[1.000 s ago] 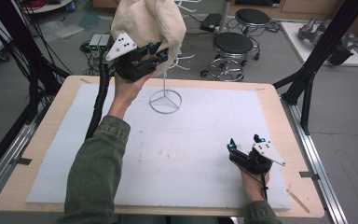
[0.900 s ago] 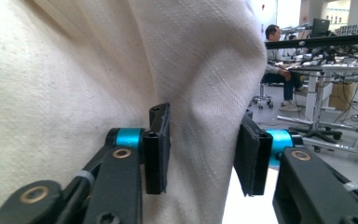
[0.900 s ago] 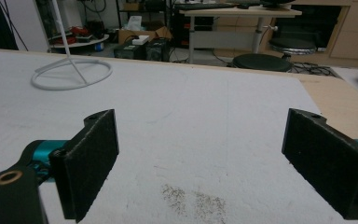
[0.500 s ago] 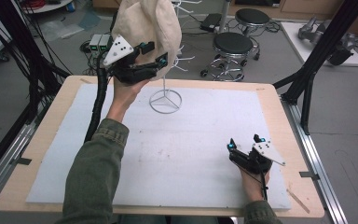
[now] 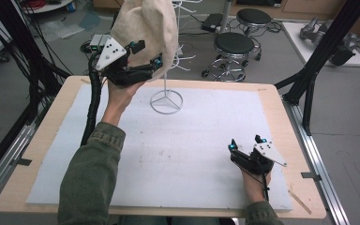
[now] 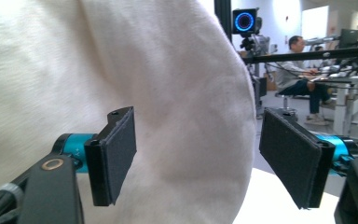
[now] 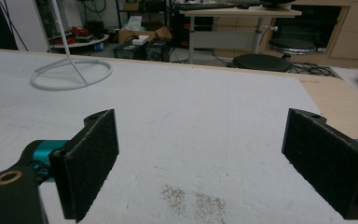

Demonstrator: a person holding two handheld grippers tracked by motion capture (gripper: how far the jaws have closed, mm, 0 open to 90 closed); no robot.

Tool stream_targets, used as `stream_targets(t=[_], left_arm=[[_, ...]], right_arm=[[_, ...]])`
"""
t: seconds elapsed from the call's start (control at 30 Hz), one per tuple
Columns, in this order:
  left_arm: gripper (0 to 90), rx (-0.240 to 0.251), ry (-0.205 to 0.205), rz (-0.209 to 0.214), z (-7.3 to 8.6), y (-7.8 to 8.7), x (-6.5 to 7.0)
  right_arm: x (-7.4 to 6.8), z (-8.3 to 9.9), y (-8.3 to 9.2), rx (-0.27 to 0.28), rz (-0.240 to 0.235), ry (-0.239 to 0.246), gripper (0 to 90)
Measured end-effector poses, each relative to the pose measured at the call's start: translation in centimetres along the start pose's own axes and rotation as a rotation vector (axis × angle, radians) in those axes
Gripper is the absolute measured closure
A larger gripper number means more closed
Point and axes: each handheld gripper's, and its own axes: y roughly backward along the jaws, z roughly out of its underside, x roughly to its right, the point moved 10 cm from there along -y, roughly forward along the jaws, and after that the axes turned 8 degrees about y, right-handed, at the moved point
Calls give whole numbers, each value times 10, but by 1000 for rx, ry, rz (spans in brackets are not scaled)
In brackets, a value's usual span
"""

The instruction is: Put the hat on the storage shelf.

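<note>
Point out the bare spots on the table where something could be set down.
The white foam mat lies bare between the white wire stand's ring base and the right tongs. It is crowded only by the stand, where the cream cloth bag hangs beside the left tongs.

Left tool (image 5: 146, 55) is up at the far left, raised off the worktop (image 5: 281, 117), its jaws just opened and standing apart against the cream cloth bag (image 5: 147, 28) hanging on the white wire stand (image 5: 166, 101). The right tool (image 5: 246, 143) sits low on the grey mat (image 5: 178, 150), near right, jaws apart with nothing between them.
</note>
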Motion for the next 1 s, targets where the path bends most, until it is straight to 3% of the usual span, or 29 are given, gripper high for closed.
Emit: stream_targets(t=[0.13, 0.3, 0.5, 0.67, 0.83, 0.93, 1.0], left_arm=[[258, 11, 12, -13, 0, 9, -2], [236, -11, 7, -42, 2, 21, -8], [218, -20, -6, -104, 6, 41, -17], [205, -21, 12, -145, 12, 57, -29], [201, -15, 31, -165, 19, 73, -36], [201, -2, 54, -141, 25, 86, -37], [200, 3, 55, -153, 28, 92, -39]], right_arm=[[0, 0, 0, 3, 1, 1, 99], [0, 0, 0, 3, 0, -3, 99], [0, -1, 0, 5, 1, 3, 99], [-1, -1, -1, 9, 2, 5, 99], [-2, -1, -1, 3, -1, -1, 99], [-2, -1, -1, 3, -1, 1, 99], [-2, -1, -1, 4, 0, 2, 99]])
